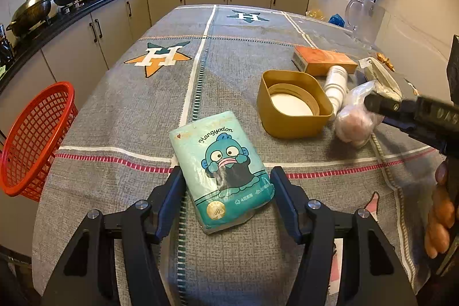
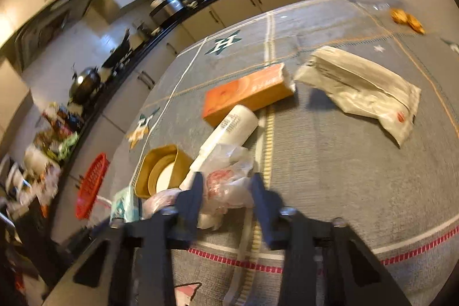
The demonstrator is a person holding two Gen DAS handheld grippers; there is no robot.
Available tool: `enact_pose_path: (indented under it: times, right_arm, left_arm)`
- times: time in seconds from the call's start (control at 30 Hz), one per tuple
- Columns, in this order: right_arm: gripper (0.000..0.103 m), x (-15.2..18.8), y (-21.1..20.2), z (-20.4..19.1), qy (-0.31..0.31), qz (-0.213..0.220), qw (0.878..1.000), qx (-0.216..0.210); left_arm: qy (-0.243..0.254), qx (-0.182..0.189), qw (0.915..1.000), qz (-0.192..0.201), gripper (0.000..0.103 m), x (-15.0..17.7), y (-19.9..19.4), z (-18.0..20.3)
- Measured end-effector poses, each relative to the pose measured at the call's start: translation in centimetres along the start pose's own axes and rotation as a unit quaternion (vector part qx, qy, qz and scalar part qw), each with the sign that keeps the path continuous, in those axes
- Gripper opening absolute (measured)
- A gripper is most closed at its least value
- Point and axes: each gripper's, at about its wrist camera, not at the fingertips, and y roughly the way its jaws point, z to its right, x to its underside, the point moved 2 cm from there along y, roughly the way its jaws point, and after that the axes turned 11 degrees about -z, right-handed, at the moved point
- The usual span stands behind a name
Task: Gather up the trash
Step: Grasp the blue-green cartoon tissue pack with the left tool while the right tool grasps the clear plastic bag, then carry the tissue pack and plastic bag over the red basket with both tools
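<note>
On table's left edge: red mesh basket (image 1: 34,139), tilted, beside grey patterned cloth (image 1: 229,70). Centre, near edge: teal tissue pack (image 1: 221,171) lying flat between fingers of left hand-held gripper (image 1: 226,185), jaws half-wide, pads flanking pack, contact not discernible. Right of pack: tan square container (image 1: 292,105), white bottle (image 1: 335,85) on its side, orange box (image 1: 324,62) behind. Further right: crumpled clear plastic bag (image 2: 226,185) between narrowed jaws of right hand-held gripper (image 2: 226,191), grip uncertain. Far right: flattened silver wrapper (image 2: 364,88).
</note>
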Motion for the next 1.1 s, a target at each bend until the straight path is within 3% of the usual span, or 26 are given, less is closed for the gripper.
enact_pose_path:
  times: [0.07,0.2,0.4,1.1]
  right_arm:
    - [0.021,0.2,-0.1,-0.5,-0.019,0.007,1.000,0.003]
    - [0.019,0.7,-1.0,-1.6,-0.050,0.036,0.998,0.007]
    - [0.019,1.1,-3.0,-2.5,-0.068,0.089,0.994,0.004]
    - [0.019,1.8,-3.2,-4.0,-0.102,0.098,0.990,0.017]
  left_arm:
    - [-0.002,0.005,1.0000,0.002,0.057,0.1,-0.1,0.0]
    - [-0.003,0.010,0.9999,0.010,0.048,0.1,-0.3,-0.1]
    - [0.002,0.007,0.9990,0.044,0.046,0.3,-1.5,0.1]
    - [0.003,-0.001,0.9989,0.046,0.046,0.5,-1.6,0.1]
